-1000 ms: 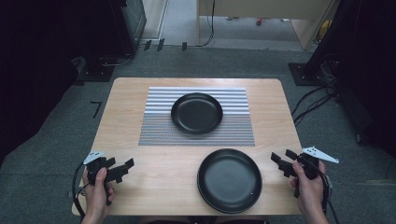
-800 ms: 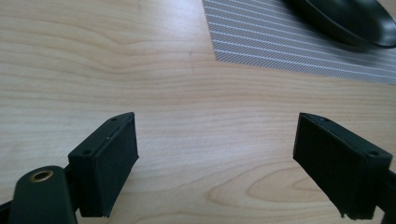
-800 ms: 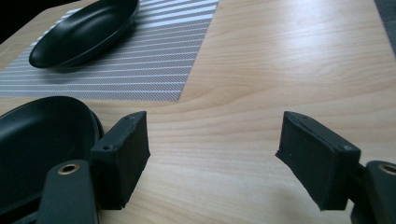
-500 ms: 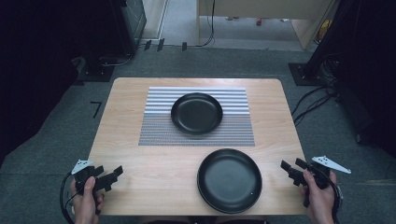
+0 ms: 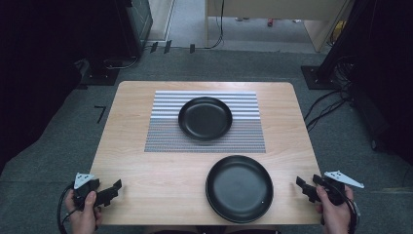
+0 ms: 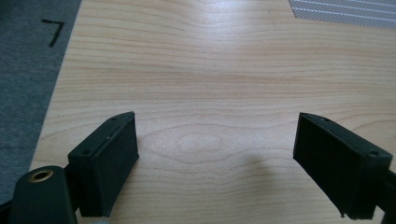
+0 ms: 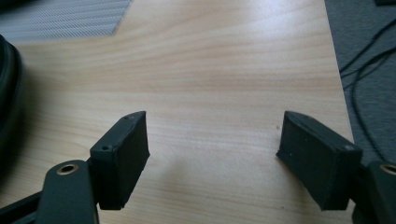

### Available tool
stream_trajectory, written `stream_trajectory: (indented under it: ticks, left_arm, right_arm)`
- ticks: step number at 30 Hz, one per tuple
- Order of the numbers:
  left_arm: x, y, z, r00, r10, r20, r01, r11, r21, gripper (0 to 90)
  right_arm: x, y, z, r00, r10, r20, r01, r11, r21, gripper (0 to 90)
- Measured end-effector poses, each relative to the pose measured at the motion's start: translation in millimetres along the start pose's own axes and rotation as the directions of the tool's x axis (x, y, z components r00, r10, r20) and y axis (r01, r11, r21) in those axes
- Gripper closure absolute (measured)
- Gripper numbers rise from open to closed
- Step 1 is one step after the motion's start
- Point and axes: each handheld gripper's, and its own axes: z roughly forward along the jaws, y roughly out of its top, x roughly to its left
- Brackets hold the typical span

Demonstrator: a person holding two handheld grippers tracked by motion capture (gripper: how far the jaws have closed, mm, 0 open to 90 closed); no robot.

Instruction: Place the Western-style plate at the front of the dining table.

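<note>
Two black plates rest on the wooden table (image 5: 146, 161). One plate (image 5: 205, 118) sits on the striped grey placemat (image 5: 204, 136) at mid-table; a larger plate (image 5: 239, 188) lies near the front edge, its rim (image 7: 7, 93) at the left of the right gripper view. My left gripper (image 5: 116, 187) is held at the table's front left corner, open, with bare wood between its jaws (image 6: 217, 154). My right gripper (image 5: 301, 186) is held at the front right corner, to the right of the larger plate, open and holding nothing (image 7: 212, 149).
Grey carpet surrounds the table. Cables (image 5: 326, 105) trail over the floor on the right, and dark equipment (image 5: 112, 44) stands at the back left. A black tape mark (image 5: 101, 113) lies on the carpet left of the table.
Both hands have drawn back toward the front edge and outward to the table's corners. The plates have not moved.
</note>
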Motion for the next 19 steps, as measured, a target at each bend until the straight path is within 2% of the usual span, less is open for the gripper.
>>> stream_trajectory:
  ticks: [2, 3, 4, 5, 6, 7, 9, 11, 19]
  left_arm:
    - [-2.1, -1.2, 0.6, 0.9999, 0.012, -0.012, -0.012, 0.9999, -0.005, 13.5]
    - [-2.1, -1.2, 0.6, 0.9999, 0.012, -0.012, -0.012, 0.9999, -0.005, 13.5]
    - [-4.2, -2.3, 1.7, 0.9994, 0.024, -0.026, -0.025, 0.9996, -0.012, 13.5]
    - [-5.7, -2.8, 2.3, 0.999, 0.031, -0.034, -0.031, 0.9994, -0.013, 13.5]
    - [-7.4, -3.3, 3.1, 0.9982, 0.042, -0.042, -0.042, 0.999, -0.016, 13.5]
    - [-8.9, -4.0, 3.8, 0.9974, 0.051, -0.051, -0.052, 0.9985, -0.018, 13.5]
    - [-10.7, -6.1, 4.6, 0.9942, 0.079, -0.073, -0.08, 0.9966, -0.02, 13.5]
    - [-13.2, -8.5, 5.7, 0.9881, 0.113, -0.104, -0.116, 0.9931, -0.02, 13.6]
    - [-13.7, -10.3, 5.7, 0.988, 0.112, -0.106, -0.116, 0.9928, -0.031, 13.3]
  right_arm:
    - [6.0, -1.2, 1.2, 0.9983, -0.041, 0.041, 0.041, 0.999, 0.009, 23.4]
    - [6.0, -1.2, 1.2, 0.9983, -0.041, 0.041, 0.041, 0.999, 0.009, 23.4]
    - [16.2, -3.7, 4.1, 0.991, -0.1, 0.089, 0.098, 0.995, 0.018, 22.1]
    - [20.2, -5.2, 5.5, 0.9863, -0.121, 0.111, 0.12, 0.993, 0.02, 21.6]
    - [20.2, -5.2, 5.5, 0.9863, -0.121, 0.111, 0.12, 0.993, 0.02, 21.6]
    - [24.8, -6.5, 7.2, 0.9781, -0.155, 0.139, 0.153, 0.988, 0.026, 21.8]
    - [28.0, -6.7, 8.1, 0.9795, -0.15, 0.135, 0.148, 0.989, 0.028, 21.1]
    - [28.1, -6.7, 8.1, 0.9795, -0.15, 0.134, 0.147, 0.989, 0.028, 20.9]
    - [28.2, -6.7, 8.5, 0.9794, -0.155, 0.13, 0.152, 0.988, 0.031, 19.3]
